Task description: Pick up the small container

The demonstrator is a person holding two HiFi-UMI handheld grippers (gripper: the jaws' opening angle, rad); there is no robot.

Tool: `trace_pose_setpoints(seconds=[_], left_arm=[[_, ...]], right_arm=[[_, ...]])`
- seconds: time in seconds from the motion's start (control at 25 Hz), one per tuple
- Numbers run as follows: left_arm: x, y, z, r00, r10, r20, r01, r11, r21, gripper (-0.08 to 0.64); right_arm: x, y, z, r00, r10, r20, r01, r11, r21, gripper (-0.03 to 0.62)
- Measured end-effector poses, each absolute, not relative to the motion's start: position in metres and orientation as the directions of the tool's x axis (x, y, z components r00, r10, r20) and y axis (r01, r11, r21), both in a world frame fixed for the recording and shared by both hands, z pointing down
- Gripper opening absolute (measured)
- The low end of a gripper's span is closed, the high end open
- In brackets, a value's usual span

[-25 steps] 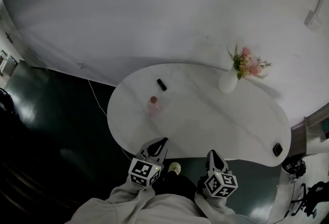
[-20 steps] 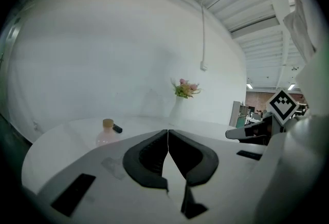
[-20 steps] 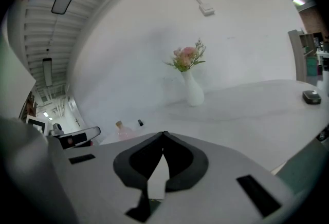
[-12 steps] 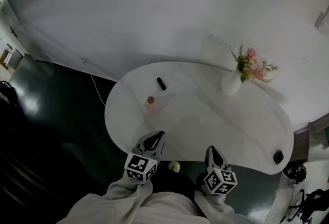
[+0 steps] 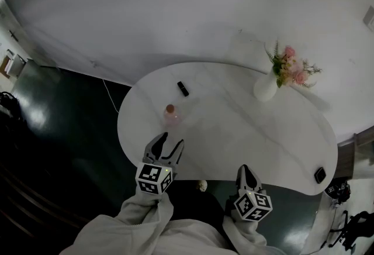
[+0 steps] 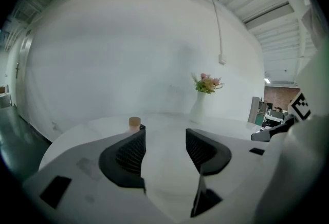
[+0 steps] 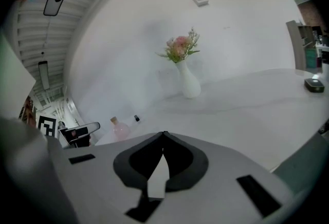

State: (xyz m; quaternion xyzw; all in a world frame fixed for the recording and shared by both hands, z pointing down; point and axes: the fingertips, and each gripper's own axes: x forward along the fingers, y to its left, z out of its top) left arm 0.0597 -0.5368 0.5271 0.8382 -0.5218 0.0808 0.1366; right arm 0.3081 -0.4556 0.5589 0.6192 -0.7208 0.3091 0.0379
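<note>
My left gripper (image 5: 168, 144) hangs at the table's (image 5: 234, 131) near edge, well left of the vase (image 5: 266, 89), its jaws opening with nothing between them; the small container (image 5: 170, 114), pink with a cork top, stands just beyond, also well left of the vase, its lower part hidden behind my left jaw in the left gripper view; a small black thing (image 5: 183, 89) near it is too small to identify; my right gripper (image 5: 246, 171) is closed and empty, nearer me than the vase; a dark object (image 5: 319, 175) sits at the rim, right of the vase.
</note>
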Motion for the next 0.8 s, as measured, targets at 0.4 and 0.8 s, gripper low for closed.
trace_pose_setpoints(seconds=[0.4,0.8], left_arm=[[0.031,-0.605,0.543,0.331,-0.901,0.280,-0.942,-0.334,0.037,0.258],[0.035,-0.649,0.563,0.329,-0.903,0.278,-0.936,-0.351,-0.033,0.258]], right_arm=[[0.303,-0.457,0.574,-0.212,-0.843,0.493,-0.924,0.009,-0.382,0.049],[0.298,-0.457,0.587,-0.187,-0.823,0.537,-0.931,-0.026,-0.364,0.049]])
